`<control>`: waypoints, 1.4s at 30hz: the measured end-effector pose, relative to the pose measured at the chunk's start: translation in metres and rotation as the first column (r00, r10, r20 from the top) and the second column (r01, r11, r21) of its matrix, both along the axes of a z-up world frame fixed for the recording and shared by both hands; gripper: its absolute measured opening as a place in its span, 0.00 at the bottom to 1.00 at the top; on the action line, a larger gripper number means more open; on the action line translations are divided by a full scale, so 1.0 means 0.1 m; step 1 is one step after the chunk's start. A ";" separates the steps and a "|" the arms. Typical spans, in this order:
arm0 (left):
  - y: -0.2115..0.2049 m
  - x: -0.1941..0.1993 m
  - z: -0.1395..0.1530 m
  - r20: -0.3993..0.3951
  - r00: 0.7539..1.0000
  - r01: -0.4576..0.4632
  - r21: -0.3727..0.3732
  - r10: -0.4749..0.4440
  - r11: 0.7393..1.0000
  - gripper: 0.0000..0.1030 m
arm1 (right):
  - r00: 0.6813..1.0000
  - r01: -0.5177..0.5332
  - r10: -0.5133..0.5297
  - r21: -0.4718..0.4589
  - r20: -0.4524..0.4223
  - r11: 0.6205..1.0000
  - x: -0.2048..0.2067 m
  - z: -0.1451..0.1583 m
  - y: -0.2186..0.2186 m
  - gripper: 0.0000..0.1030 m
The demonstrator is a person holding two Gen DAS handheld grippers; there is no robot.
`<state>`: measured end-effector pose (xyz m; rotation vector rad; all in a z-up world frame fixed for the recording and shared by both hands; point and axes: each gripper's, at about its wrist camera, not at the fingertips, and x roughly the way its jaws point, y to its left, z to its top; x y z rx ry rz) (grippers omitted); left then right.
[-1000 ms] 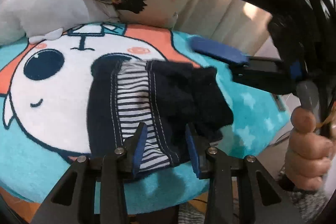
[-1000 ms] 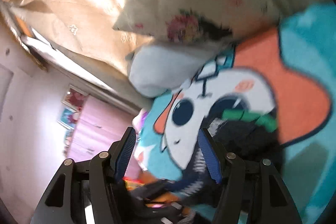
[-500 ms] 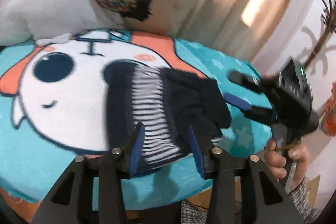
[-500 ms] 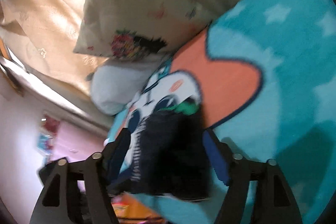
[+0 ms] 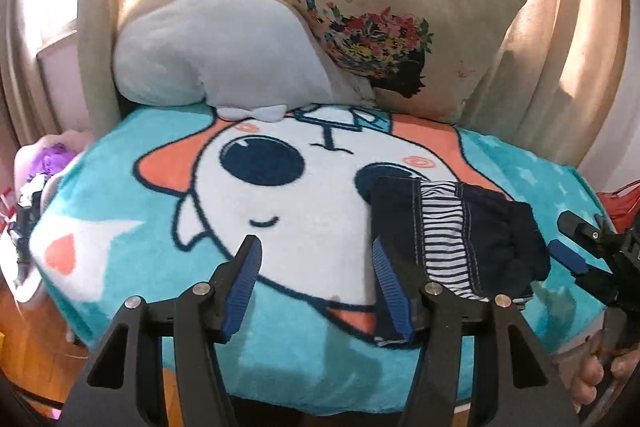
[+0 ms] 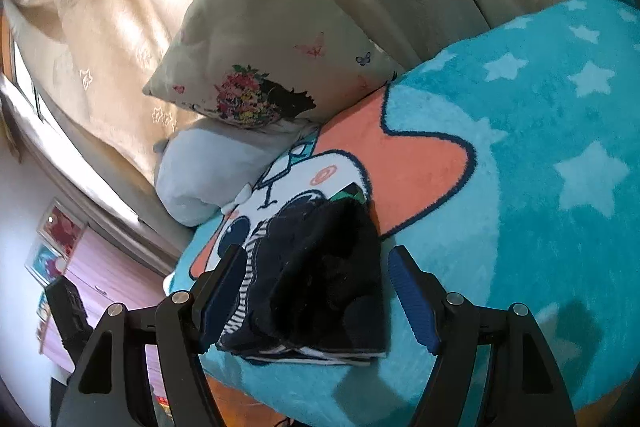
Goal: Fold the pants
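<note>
The dark navy pants (image 5: 460,227), folded into a small bundle with a striped lining showing, lie on the cartoon-print teal blanket (image 5: 160,207) near its front right edge. My left gripper (image 5: 316,287) is open and empty, hovering just left of the bundle. My right gripper (image 6: 316,301) is open and empty, its jaws standing either side of the bundle (image 6: 320,267) without touching it. The right gripper also shows in the left wrist view (image 5: 576,247), at the bundle's right.
A grey plush cushion (image 5: 216,55) and a beige floral pillow (image 5: 392,23) lean against the curtain at the back. The blanket's front edge drops to a wooden floor (image 5: 24,331). Clutter sits at the far left (image 5: 44,163). A pink cabinet (image 6: 100,279) stands beyond.
My left gripper has pulled back and to the left, opening wider, so the bundle now sits to its right. My right gripper has swung down to the bundle's right side.
</note>
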<state>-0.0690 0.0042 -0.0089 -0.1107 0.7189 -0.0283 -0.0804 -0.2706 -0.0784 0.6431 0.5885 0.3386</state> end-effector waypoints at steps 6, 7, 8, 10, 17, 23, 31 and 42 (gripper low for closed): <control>-0.01 -0.09 0.01 0.001 1.000 0.008 0.039 -0.008 0.999 0.60 | 1.000 0.010 -0.011 -0.033 -0.017 0.999 -0.07 0.00 0.13 0.77; -0.01 -0.10 0.01 0.001 1.000 0.008 0.042 -0.008 0.999 0.60 | 1.000 0.011 -0.011 -0.037 -0.023 0.999 -0.07 -0.01 0.15 0.77; -0.01 -0.10 0.00 0.001 1.000 0.009 0.045 -0.009 0.999 0.60 | 1.000 0.012 -0.014 -0.040 -0.027 0.999 -0.08 -0.01 0.17 0.77; -0.01 -0.12 -0.01 -0.003 1.000 0.011 0.047 -0.011 0.999 0.61 | 0.999 0.013 -0.014 -0.047 -0.031 0.999 -0.09 -0.01 0.19 0.77; 0.06 -0.12 -0.06 -0.024 1.000 0.006 0.037 -0.006 0.999 0.61 | 0.999 0.028 -0.032 -0.098 -0.037 0.995 -0.12 0.02 0.31 0.77; 0.08 -0.07 -0.13 -0.044 0.999 0.001 0.040 0.001 0.999 0.61 | 0.998 0.040 -0.045 -0.109 -0.042 0.993 -0.10 0.00 0.33 0.79; 0.07 0.04 -0.23 -0.077 0.997 0.002 0.057 0.002 0.998 0.61 | 0.997 0.059 -0.065 -0.110 -0.051 0.992 -0.02 -0.08 0.27 0.79; 0.03 0.17 -0.29 -0.106 0.994 0.017 0.036 -0.013 0.999 0.61 | 0.996 0.061 -0.066 -0.090 -0.051 0.994 0.06 -0.17 0.17 0.79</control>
